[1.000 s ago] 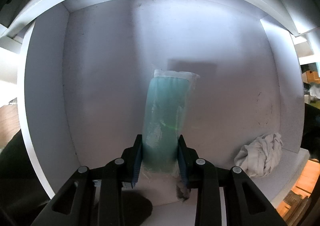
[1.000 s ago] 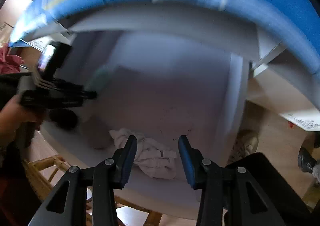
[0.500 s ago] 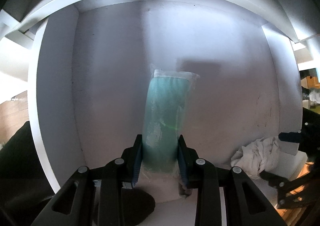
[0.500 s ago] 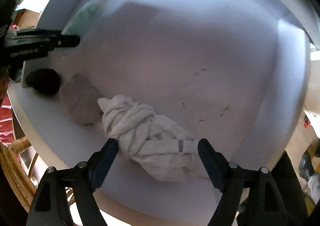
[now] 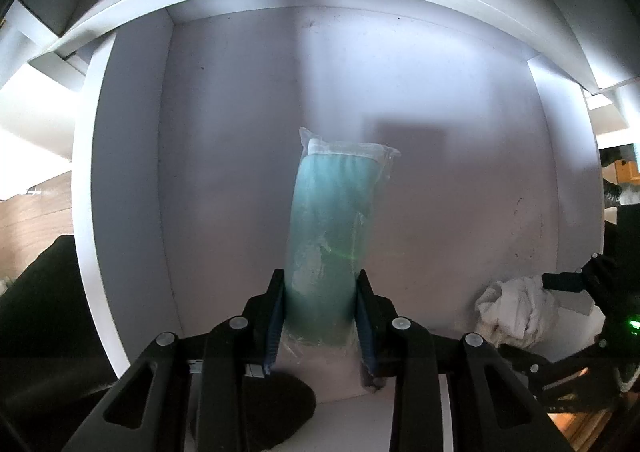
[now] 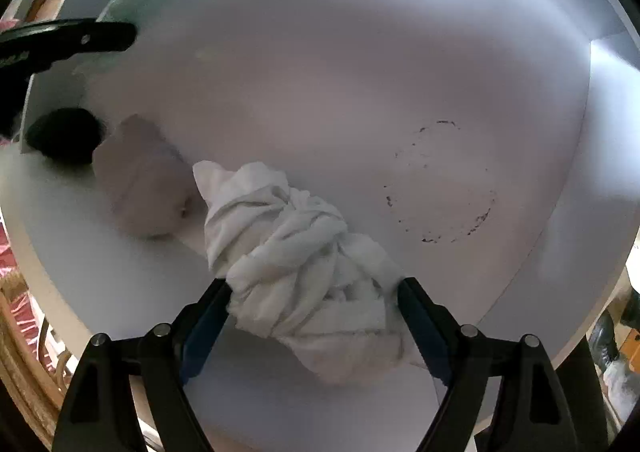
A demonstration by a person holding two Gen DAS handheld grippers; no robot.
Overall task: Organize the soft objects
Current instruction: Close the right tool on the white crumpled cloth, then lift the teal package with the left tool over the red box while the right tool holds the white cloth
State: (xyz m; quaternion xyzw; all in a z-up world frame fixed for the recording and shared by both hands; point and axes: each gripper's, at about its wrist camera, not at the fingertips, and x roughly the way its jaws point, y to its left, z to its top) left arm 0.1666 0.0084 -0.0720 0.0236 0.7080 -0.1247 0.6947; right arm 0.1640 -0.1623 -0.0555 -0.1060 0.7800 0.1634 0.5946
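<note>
In the left wrist view my left gripper (image 5: 320,280) points into a white shelf compartment (image 5: 128,172) and is shut on a teal roll in clear plastic (image 5: 336,204), which sticks out past the fingers. A knotted white cloth bundle (image 6: 288,236) lies on the compartment's surface near its front edge. My right gripper (image 6: 313,286) stands open over the bundle, one finger on each side of it. The same bundle (image 5: 516,308) shows at the lower right of the left wrist view, with the right gripper's black fingers around it.
A black soft object (image 6: 64,134) and a pale beige pouch (image 6: 144,188) lie left of the bundle. A dark ring-shaped mark (image 6: 440,184) is on the surface to its right. The compartment's white walls close in on both sides. A wicker chair (image 6: 16,332) stands outside at lower left.
My right gripper has come down into the compartment, opened wide and now straddles the white bundle. The left gripper has stayed shut on the teal roll, hardly moving.
</note>
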